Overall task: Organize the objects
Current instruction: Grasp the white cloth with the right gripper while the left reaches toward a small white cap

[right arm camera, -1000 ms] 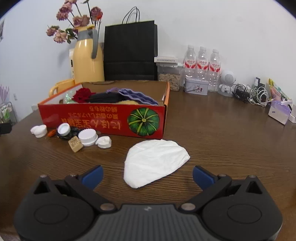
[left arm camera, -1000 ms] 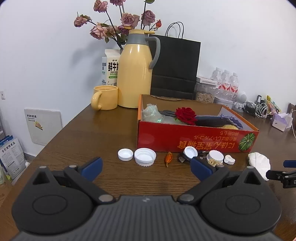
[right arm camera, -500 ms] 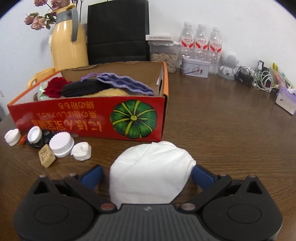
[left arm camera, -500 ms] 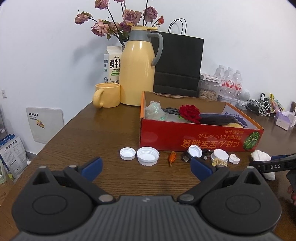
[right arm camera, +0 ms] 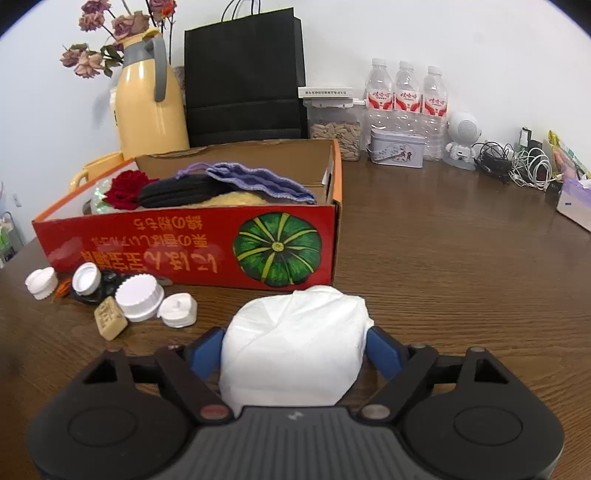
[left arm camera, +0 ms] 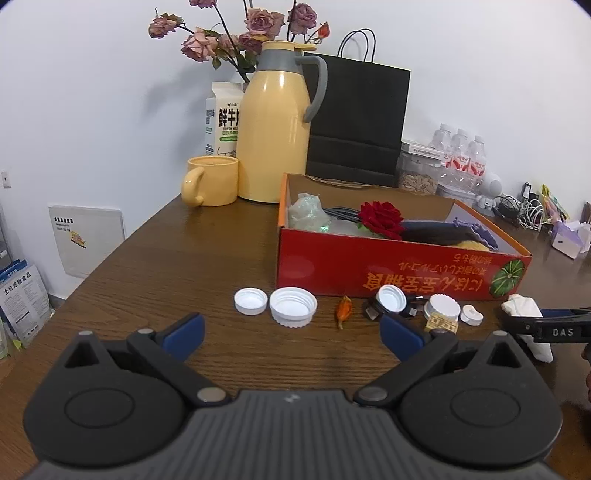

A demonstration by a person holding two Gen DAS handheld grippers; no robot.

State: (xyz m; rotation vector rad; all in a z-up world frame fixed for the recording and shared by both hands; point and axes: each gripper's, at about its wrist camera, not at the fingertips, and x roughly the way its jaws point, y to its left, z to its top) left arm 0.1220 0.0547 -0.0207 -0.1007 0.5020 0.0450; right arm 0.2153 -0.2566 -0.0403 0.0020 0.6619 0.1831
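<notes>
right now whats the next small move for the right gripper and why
Probably lift: the right gripper has its blue pads against both sides of the white cloth, which lies on the table just before the red box. Raising it would clear the box's front wall.

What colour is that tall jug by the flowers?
The jug is pale yellow with a grey collar and handle, clearest in the left wrist view.

A lived-in home or office corner: thermos (left arm camera: 275,140), milk carton (left arm camera: 222,118), roses (left arm camera: 255,26), tangled chargers (right arm camera: 517,166) crowd the wooden worktop (left arm camera: 192,258).
</notes>
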